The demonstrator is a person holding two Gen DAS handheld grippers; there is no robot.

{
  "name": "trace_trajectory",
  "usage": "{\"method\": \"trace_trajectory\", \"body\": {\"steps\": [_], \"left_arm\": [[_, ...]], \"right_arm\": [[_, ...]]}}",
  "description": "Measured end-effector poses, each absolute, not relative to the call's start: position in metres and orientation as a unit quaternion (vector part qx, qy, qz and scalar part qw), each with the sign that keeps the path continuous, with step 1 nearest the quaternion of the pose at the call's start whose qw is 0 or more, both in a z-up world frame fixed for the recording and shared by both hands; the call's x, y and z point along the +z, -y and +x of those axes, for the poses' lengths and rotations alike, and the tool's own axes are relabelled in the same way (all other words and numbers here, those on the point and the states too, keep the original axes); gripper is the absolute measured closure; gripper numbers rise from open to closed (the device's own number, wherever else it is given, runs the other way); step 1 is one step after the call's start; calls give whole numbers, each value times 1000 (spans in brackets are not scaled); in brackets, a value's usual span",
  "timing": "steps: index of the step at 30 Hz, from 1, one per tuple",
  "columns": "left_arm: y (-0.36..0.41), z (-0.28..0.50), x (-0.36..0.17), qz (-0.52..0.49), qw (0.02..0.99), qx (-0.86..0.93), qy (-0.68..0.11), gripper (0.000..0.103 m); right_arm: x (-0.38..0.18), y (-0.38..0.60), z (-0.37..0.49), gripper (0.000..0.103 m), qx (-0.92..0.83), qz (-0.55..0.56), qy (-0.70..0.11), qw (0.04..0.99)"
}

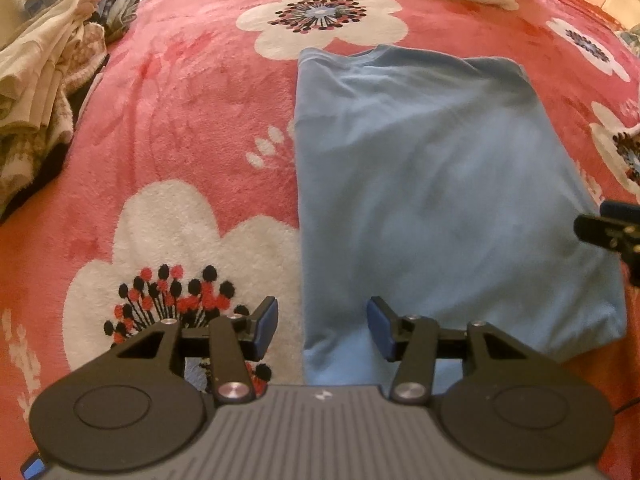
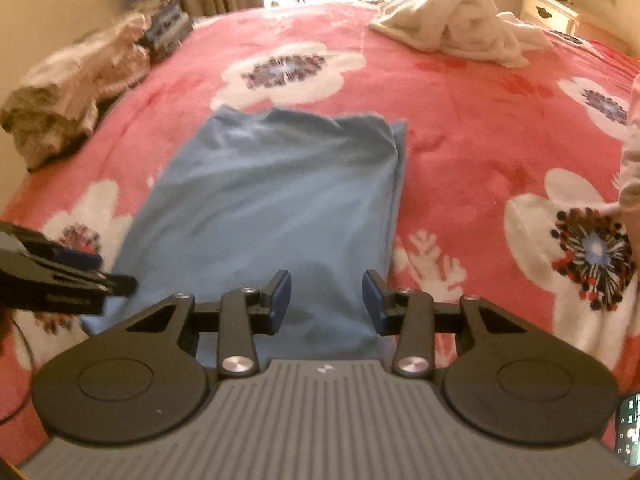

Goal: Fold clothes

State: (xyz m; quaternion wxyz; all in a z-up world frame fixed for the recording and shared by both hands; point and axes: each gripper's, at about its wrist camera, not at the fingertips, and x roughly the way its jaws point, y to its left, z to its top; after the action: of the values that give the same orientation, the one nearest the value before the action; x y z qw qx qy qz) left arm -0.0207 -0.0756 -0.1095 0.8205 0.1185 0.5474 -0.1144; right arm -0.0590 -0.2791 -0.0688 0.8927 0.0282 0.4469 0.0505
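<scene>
Plenty of bare pink floral blanket (image 1: 180,92) lies open left and right of the blue shirt (image 1: 432,184), which is folded into a long strip. A heap of clothes (image 2: 76,96) crowds the far left edge; a white towel (image 2: 460,24) sits far right. The left gripper (image 1: 323,330) straddles the shirt's near left edge, jaws apart, gripping nothing. The right gripper (image 2: 326,306) hangs over its near right corner, jaws apart.
</scene>
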Motion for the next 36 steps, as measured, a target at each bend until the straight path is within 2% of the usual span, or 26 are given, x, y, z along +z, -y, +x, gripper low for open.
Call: {"method": "trace_trajectory", "body": {"steps": [36], "left_arm": [[91,-29,-110,157,824,-86,-537,48]], "right_arm": [[-76,262,-65,66,54,15,-433,900]]}}
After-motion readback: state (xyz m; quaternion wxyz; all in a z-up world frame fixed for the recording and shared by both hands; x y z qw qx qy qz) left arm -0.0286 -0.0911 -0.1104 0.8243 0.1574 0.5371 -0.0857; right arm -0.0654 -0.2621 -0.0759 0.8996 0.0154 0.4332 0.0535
